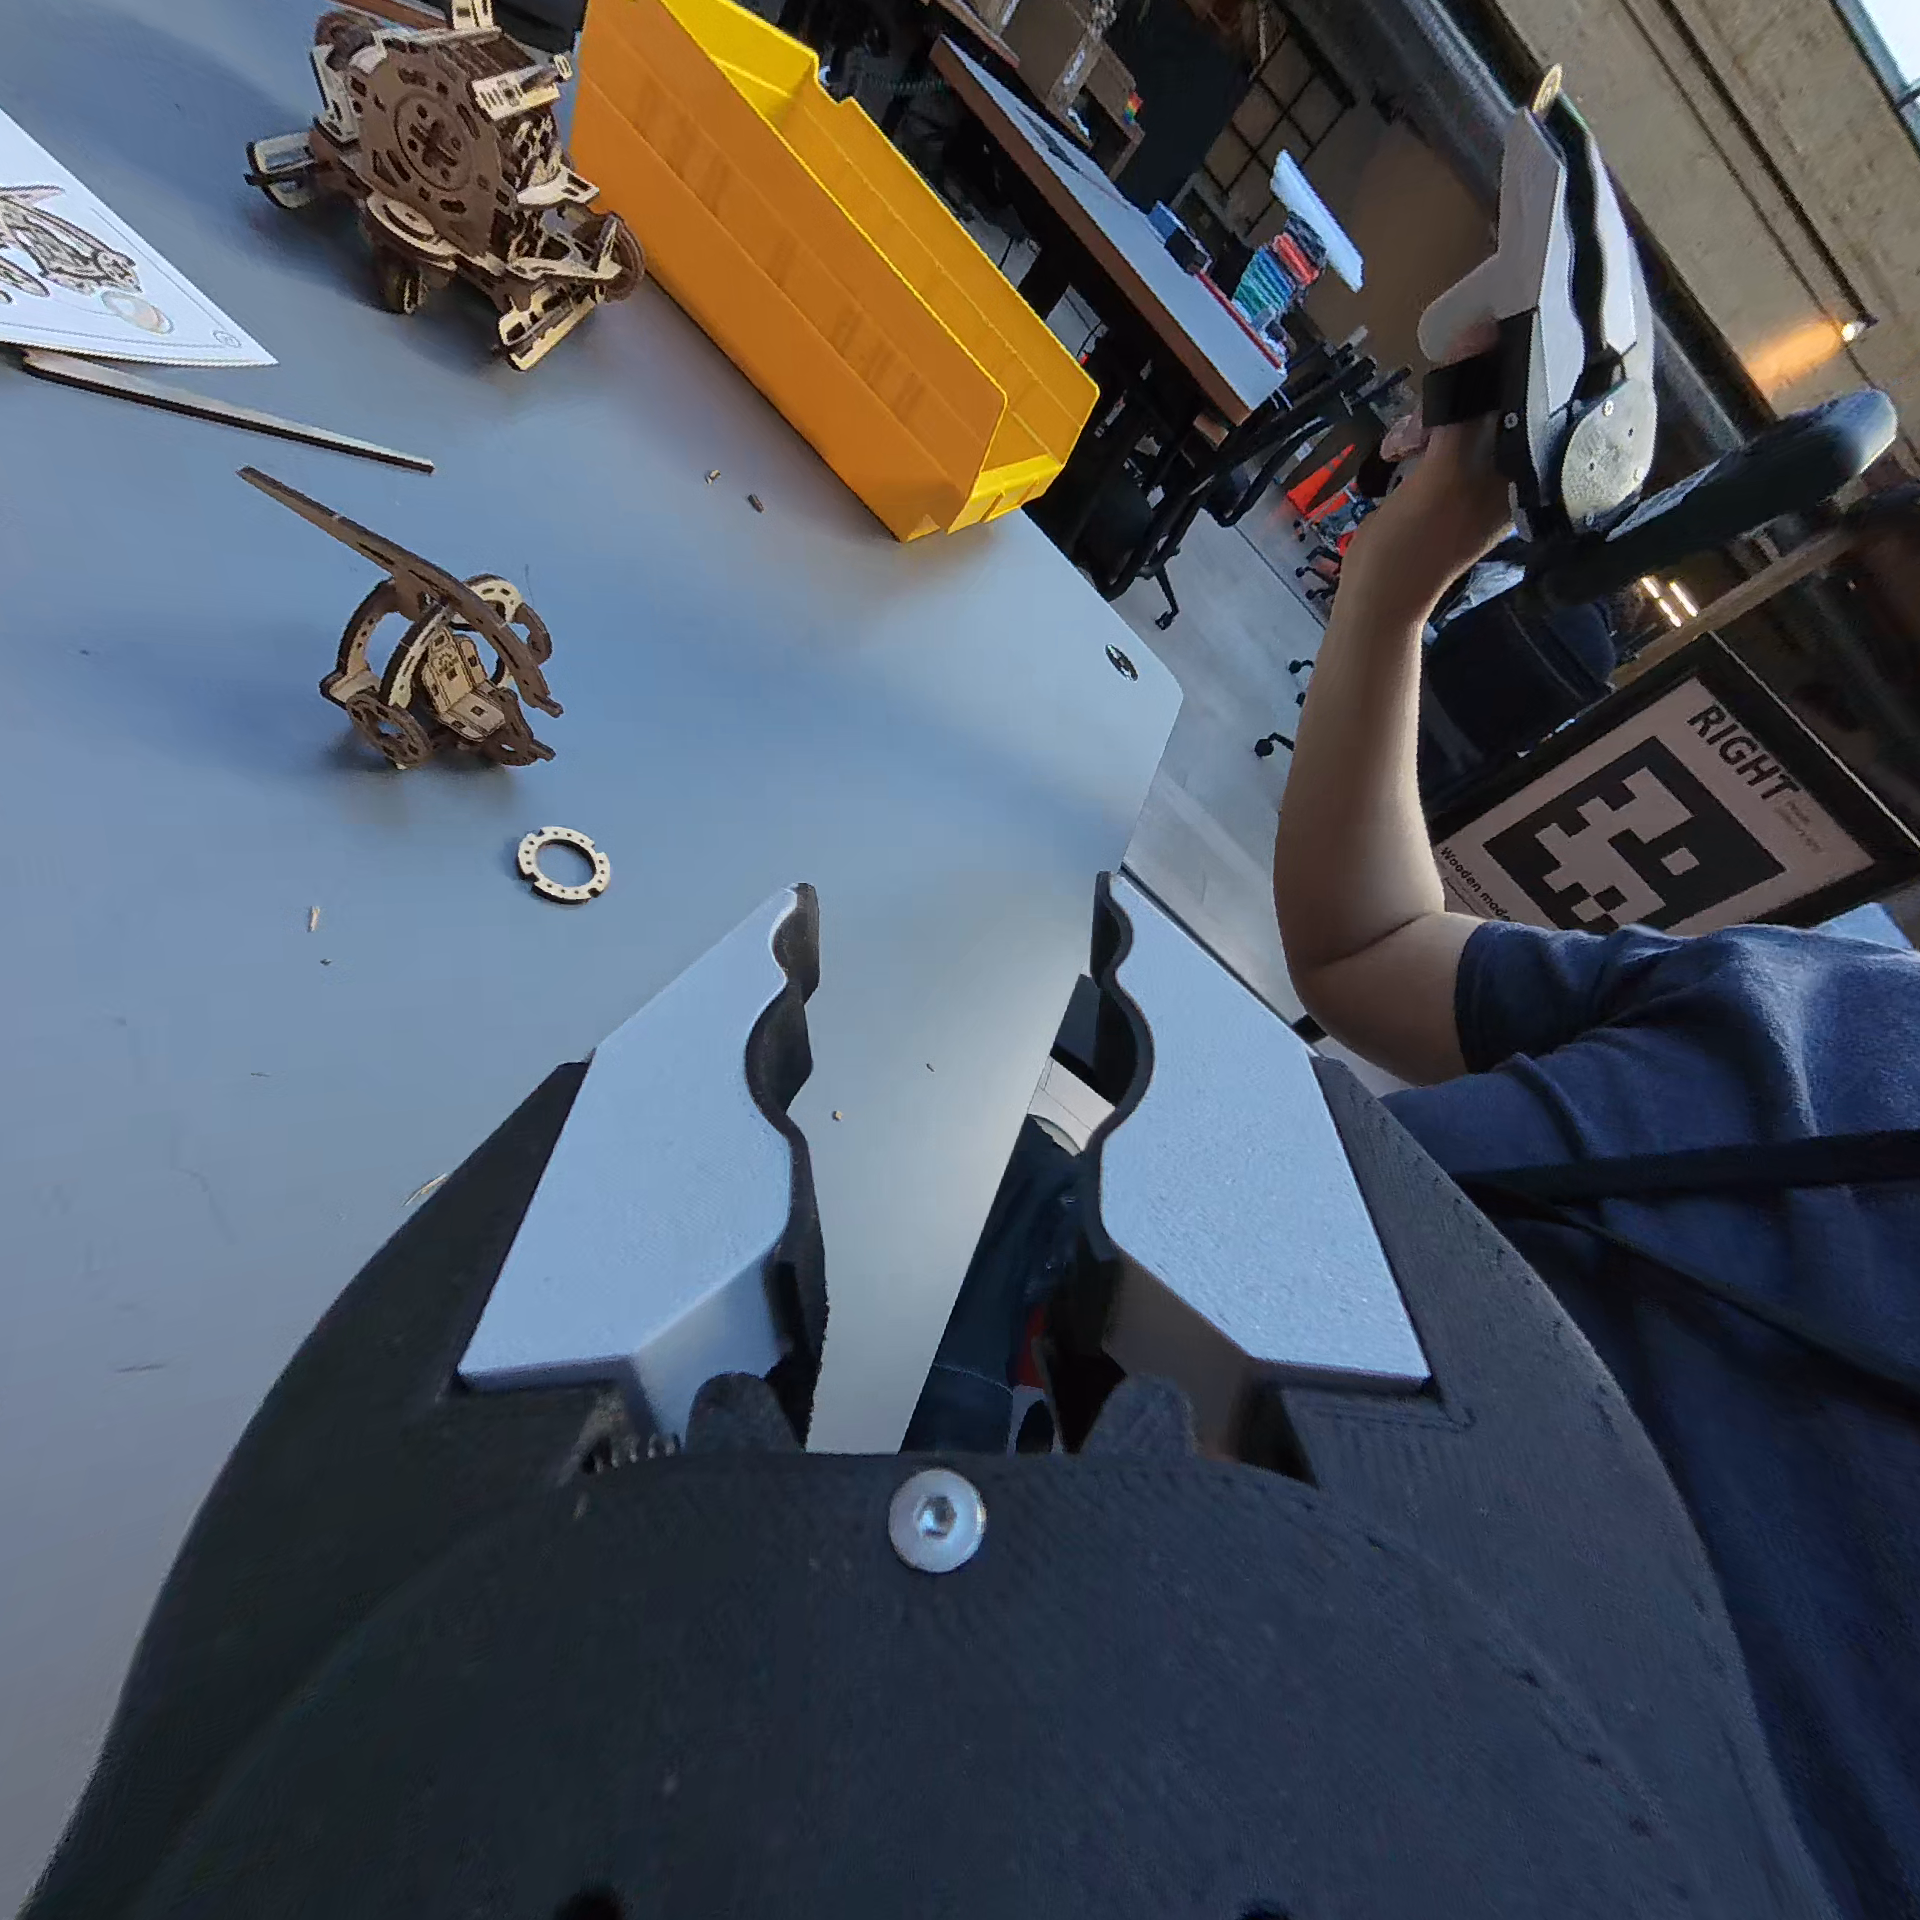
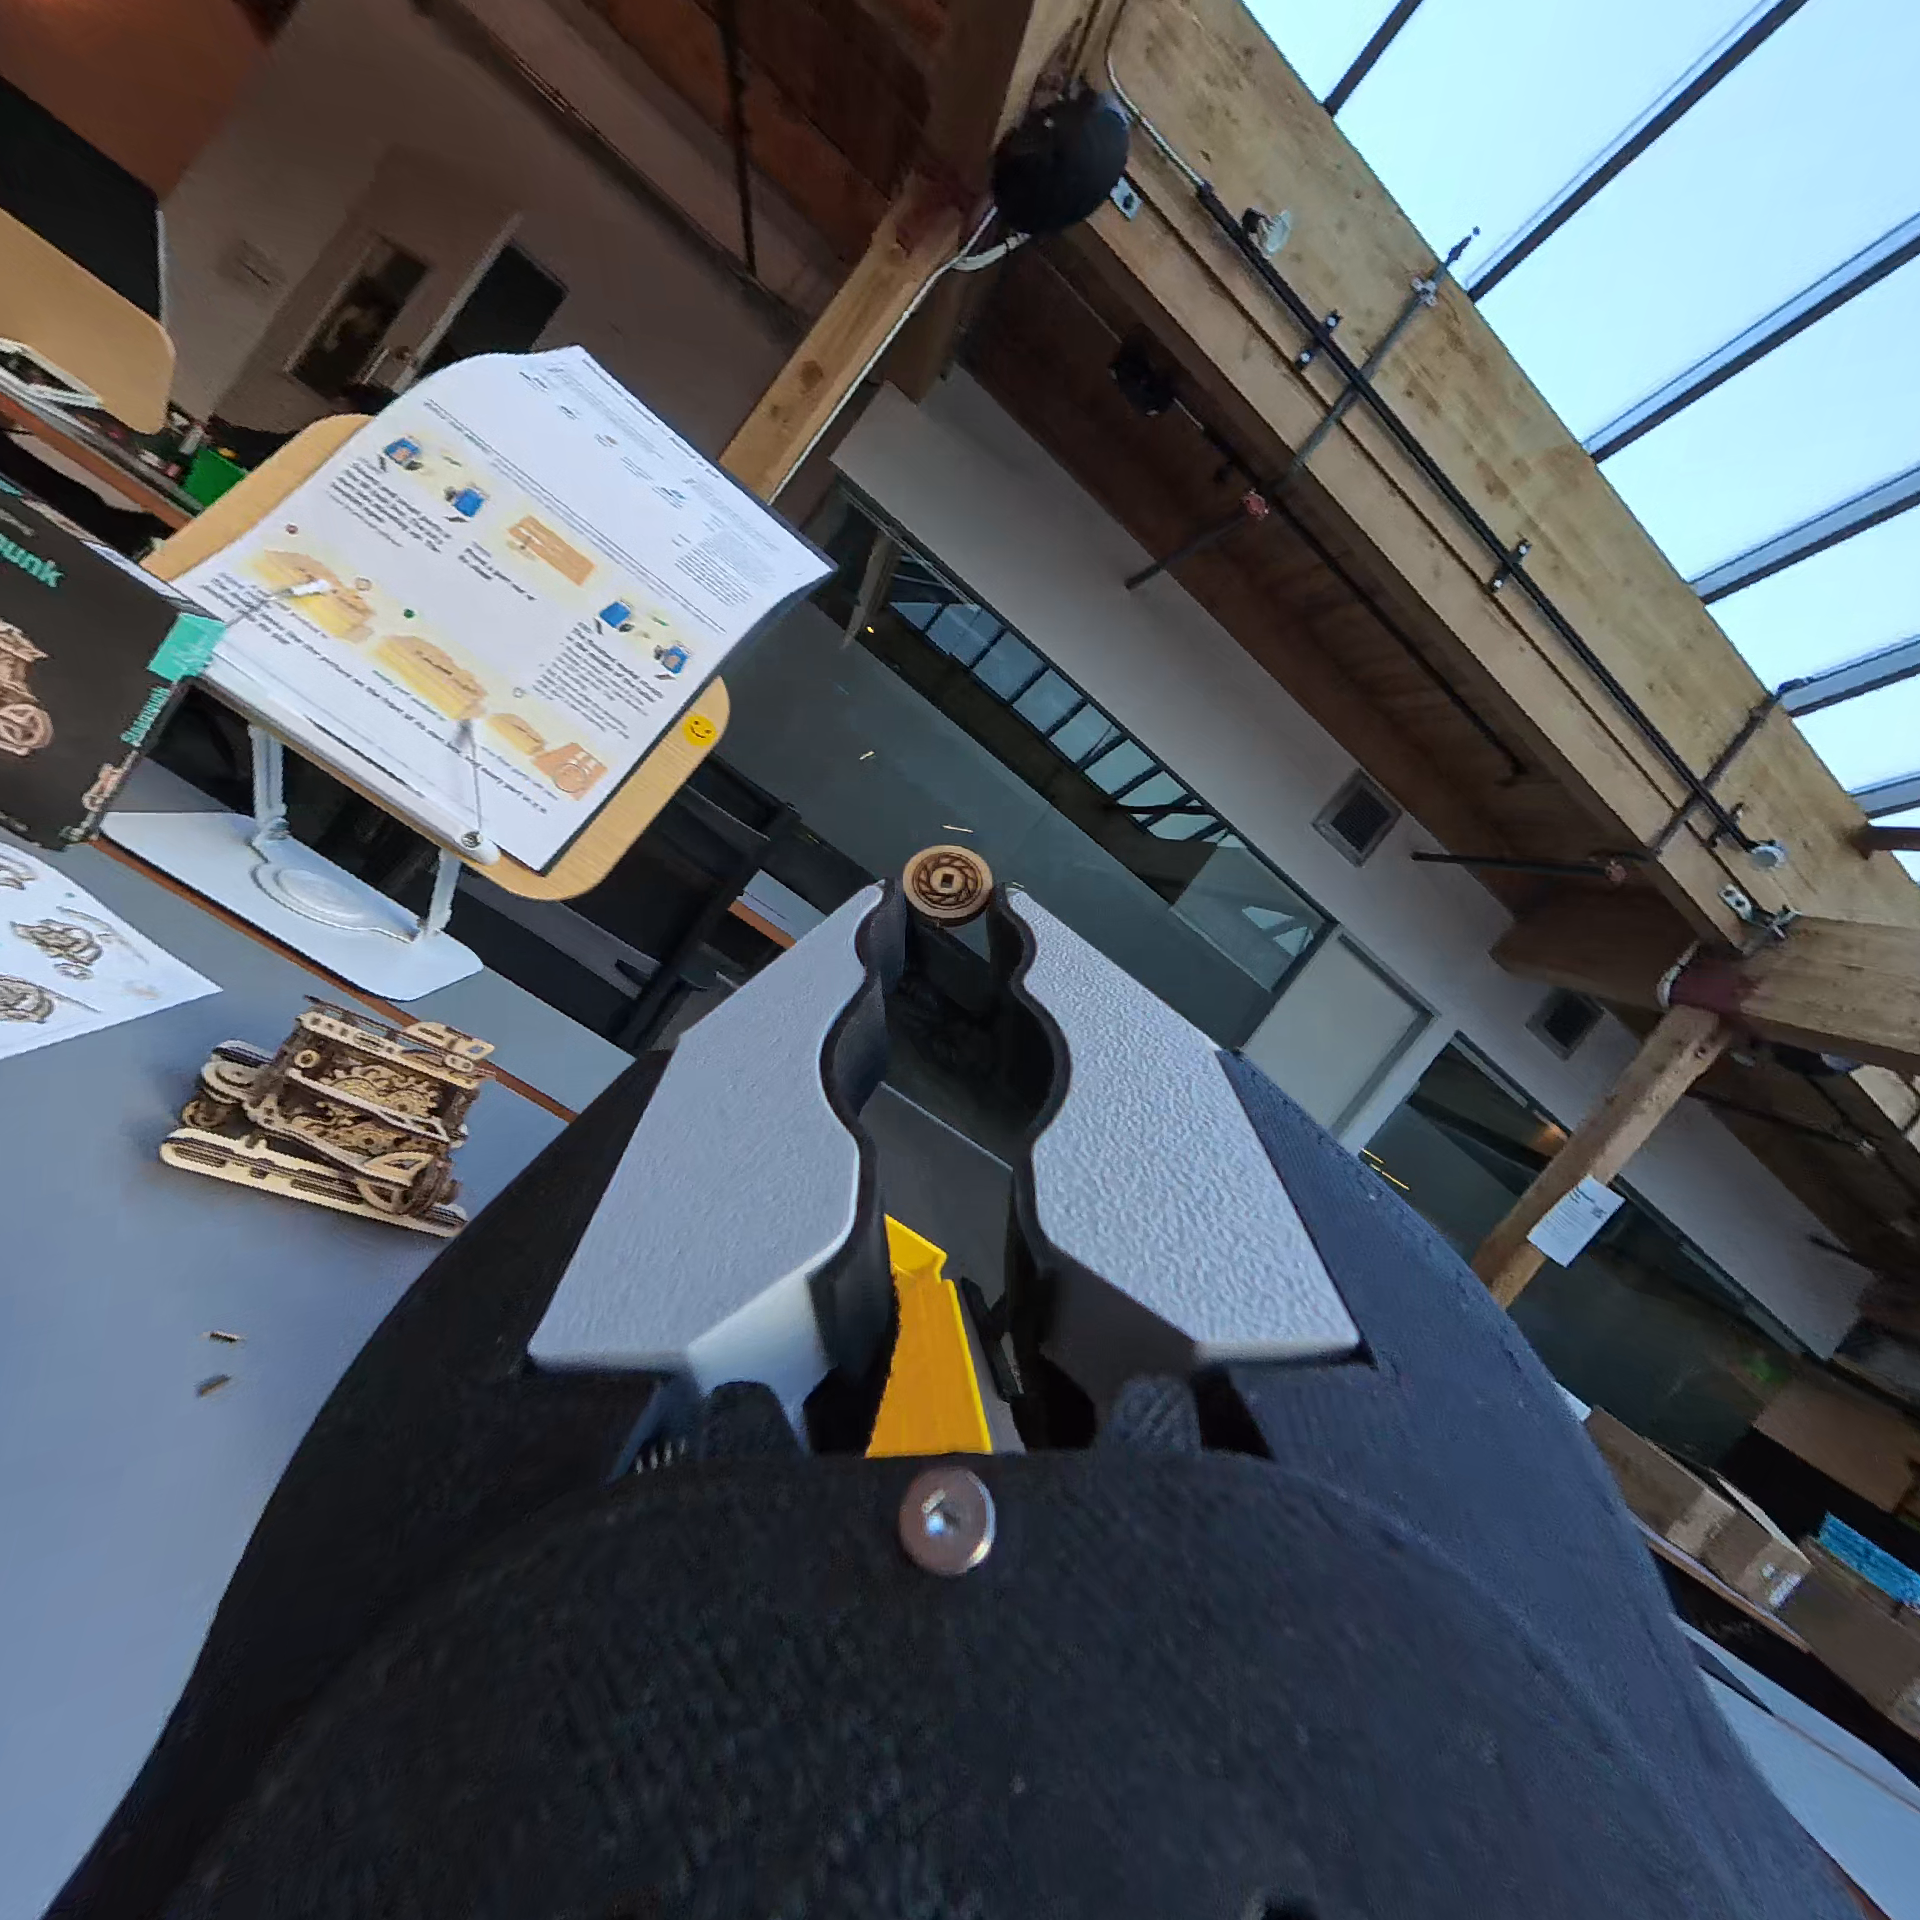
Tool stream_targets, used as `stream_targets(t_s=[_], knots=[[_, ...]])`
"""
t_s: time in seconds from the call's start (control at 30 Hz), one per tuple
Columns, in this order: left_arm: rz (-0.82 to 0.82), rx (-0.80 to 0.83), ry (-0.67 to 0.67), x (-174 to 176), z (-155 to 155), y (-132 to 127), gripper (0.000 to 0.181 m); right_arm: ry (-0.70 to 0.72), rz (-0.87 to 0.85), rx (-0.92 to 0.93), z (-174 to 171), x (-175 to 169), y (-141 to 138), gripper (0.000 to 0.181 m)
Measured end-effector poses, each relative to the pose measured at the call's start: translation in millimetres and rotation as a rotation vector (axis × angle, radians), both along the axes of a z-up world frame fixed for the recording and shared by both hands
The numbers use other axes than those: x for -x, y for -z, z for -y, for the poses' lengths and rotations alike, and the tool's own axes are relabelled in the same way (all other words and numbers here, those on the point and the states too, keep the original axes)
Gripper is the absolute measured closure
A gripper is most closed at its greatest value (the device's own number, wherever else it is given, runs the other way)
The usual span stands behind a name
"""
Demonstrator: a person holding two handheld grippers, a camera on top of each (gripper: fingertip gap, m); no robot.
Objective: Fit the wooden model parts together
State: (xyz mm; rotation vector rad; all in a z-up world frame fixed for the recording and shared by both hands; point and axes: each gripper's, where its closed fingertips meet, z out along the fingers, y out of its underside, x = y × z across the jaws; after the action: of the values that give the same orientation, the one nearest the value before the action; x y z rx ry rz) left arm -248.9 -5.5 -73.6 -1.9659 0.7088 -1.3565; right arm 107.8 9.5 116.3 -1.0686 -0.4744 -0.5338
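The right tool (image 2: 948, 902) pinches a small round wooden disc (image 2: 947, 884) aloft while the left tool (image 1: 954, 902) gapes empty above the worktop (image 1: 727, 727).

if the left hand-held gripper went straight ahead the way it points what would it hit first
Probably the grey table: the open left hand-held gripper points along its bare surface towards the far corner. Depth is unclear.

We see only the face of the wooden disc (image 2: 947, 884) pinched at the right tool (image 2: 948, 902) tips; its depth is hidden. The printed sheet (image 1: 94, 270) and the big wooden model (image 1: 447, 177) run off the picture's edge. The manual (image 2: 499, 592) print blurs beyond reading.
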Motion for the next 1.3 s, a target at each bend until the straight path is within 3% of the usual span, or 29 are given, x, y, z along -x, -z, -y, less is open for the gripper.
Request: stream_targets(t_s=[0.17, 0.3, 0.43, 0.57, 0.77, 0.9, 1.03, 1.3], knots=[[-0.072, -0.037, -0.013, 3, -1, -9, 0.128, 0.054, -0.001, 0.012, 4, -30, 8, 0.168], [-0.102, -0.065, -0.044, 7, -8, -11, 0.129, 0.051, 0.047, 0.136, -15, -40, 31, 0.168], [-0.109, -0.005, -0.067, 9, -16, -2, 0.130, -0.076, 0.183, 0.500, -82, -64, 98, 0.166], [-0.144, -0.015, -0.089, 8, -21, -3, 0.130, -0.134, 0.447, 0.705, -106, -78, 150, 0.166], [-0.188, -0.030, -0.079, -12, -36, -14, 0.131, -0.479, 0.322, 1.286, -119, -83, 213, 0.167], [-0.188, -0.033, -0.032, -33, -38, -23, 0.132, -0.402, 0.430, 1.555, -126, -105, 252, 0.167], [-0.202, -0.037, -0.025, -42, -43, -24, 0.133, -0.285, 0.500, 1.704, -129, -123, 283, 0.166], [-0.214, 0.021, -0.037, -40, -57, -12, 0.136, -0.267, 0.515, 1.696, -141, -116, 291, 0.166]])
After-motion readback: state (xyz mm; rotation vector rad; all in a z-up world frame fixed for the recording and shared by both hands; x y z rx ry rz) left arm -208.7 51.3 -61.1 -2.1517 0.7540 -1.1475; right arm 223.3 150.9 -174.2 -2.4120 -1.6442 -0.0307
